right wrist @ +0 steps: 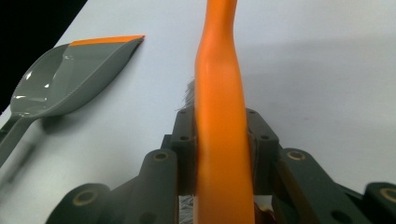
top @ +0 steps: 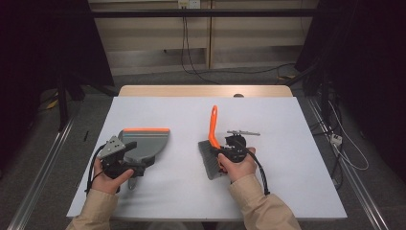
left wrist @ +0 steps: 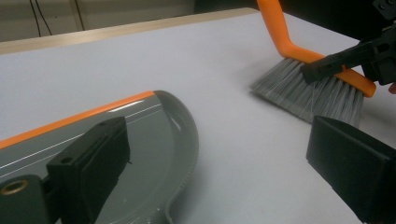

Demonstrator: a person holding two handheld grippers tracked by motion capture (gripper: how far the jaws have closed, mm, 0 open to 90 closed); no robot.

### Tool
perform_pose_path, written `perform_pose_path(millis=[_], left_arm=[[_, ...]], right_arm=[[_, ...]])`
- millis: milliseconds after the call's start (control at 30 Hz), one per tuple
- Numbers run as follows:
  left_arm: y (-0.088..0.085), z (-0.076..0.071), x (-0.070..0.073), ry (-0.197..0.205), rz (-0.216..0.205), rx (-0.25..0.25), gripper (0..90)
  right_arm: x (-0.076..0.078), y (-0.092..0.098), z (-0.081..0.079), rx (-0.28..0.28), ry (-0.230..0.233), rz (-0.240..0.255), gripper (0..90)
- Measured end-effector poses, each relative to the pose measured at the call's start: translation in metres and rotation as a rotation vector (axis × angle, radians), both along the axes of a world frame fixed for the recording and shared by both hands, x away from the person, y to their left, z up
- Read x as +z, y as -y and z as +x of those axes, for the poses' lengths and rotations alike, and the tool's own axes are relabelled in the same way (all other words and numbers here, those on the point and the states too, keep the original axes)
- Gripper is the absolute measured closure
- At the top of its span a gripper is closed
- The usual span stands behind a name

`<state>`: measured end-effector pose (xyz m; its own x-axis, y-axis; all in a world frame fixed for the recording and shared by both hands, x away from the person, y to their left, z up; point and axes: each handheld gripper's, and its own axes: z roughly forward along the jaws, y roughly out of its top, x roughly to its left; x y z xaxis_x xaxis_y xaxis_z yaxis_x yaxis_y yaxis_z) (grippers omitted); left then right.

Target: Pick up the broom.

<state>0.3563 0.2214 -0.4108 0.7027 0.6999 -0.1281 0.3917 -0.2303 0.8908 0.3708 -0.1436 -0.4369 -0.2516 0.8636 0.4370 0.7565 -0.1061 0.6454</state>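
Note:
A grey dustpan with an orange front lip lies on the left of the white table, its handle pointing toward the person. My left gripper hovers over the pan's rear, open, jaws wide apart with nothing between them; in the left gripper view the left gripper has one jaw over the dustpan. My right gripper is shut on the orange handle of a brush, whose grey bristles rest on the table. In the right gripper view the brush runs up between the jaws, the dustpan at left.
The brush sits a short way right of the dustpan with bare table between them. A wooden strip borders the table's far edge. Cables trail on the floor behind, and metal rails run along both sides.

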Motion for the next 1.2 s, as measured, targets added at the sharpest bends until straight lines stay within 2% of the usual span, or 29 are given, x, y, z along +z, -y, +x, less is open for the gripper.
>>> perform_pose_path(millis=[267,433,600,767,1000,1033,1100,1200], left_arm=[[0.001,0.0,0.0,0.001,-0.001,-0.001,5.8],[0.002,0.001,-0.001,-0.002,0.0,-0.003,5.8],[0.001,0.002,-0.001,-0.008,0.005,-0.002,5.8],[0.0,0.002,-0.001,-0.01,0.0,0.0,5.8],[-0.001,0.003,-0.001,-0.011,-0.001,0.0,5.8],[-0.001,0.003,-0.002,-0.013,-0.001,0.001,5.8],[-0.001,0.003,-0.002,-0.014,-0.001,0.002,5.8],[-0.002,0.003,-0.002,-0.018,-0.004,0.003,5.8]], right_arm=[[0.003,0.014,-0.003,-0.011,-0.012,-0.016,70.2],[0.003,0.016,-0.003,-0.016,-0.011,0.021,70.4],[0.005,0.012,0.002,0.004,-0.012,0.071,70.8],[0.018,0.011,0.009,0.019,0.022,0.107,70.9],[0.034,0.019,0.027,0.006,0.087,0.106,71.0],[0.035,0.019,0.031,0.005,0.094,0.099,71.0],[0.036,0.016,0.042,0.009,0.122,0.054,71.0],[0.032,0.01,0.056,0.012,0.15,0.033,71.0]])
